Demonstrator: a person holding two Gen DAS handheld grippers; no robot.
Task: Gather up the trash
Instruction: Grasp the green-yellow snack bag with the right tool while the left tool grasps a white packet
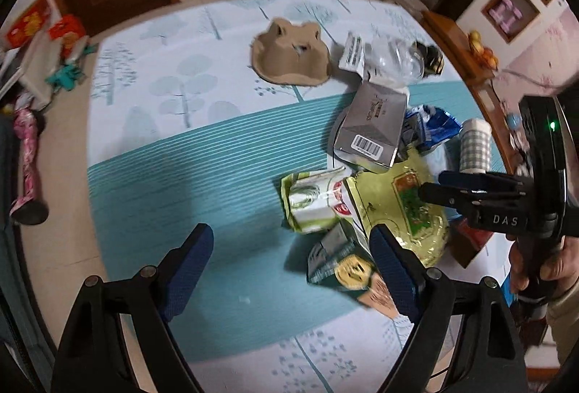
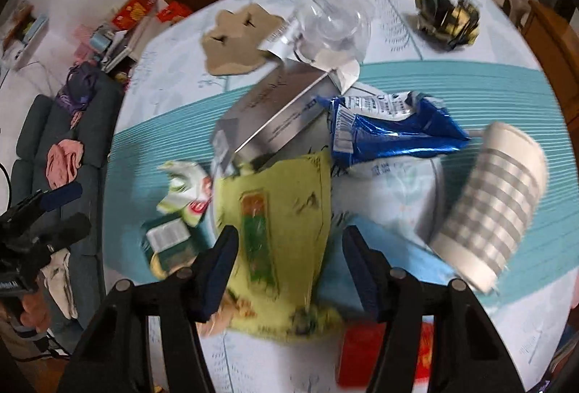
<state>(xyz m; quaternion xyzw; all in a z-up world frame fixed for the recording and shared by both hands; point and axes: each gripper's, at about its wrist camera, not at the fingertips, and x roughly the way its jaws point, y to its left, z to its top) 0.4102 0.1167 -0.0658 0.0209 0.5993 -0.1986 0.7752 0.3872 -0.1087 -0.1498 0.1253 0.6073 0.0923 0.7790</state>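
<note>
Trash pile (image 2: 289, 147) motion-blurred; yellow bag (image 2: 275, 212) half-covers plate; left gripper (image 1: 293, 270), right gripper (image 2: 289, 270) spread, empty.

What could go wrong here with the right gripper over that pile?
1. The right gripper is open astride the yellow-green packet, which lies under the silver box; pulling it may drag the box along.
2. The checked paper cup lies on its side nearby and could roll if bumped.
3. The left gripper hovers open close to the same pile; the two may collide.
</note>
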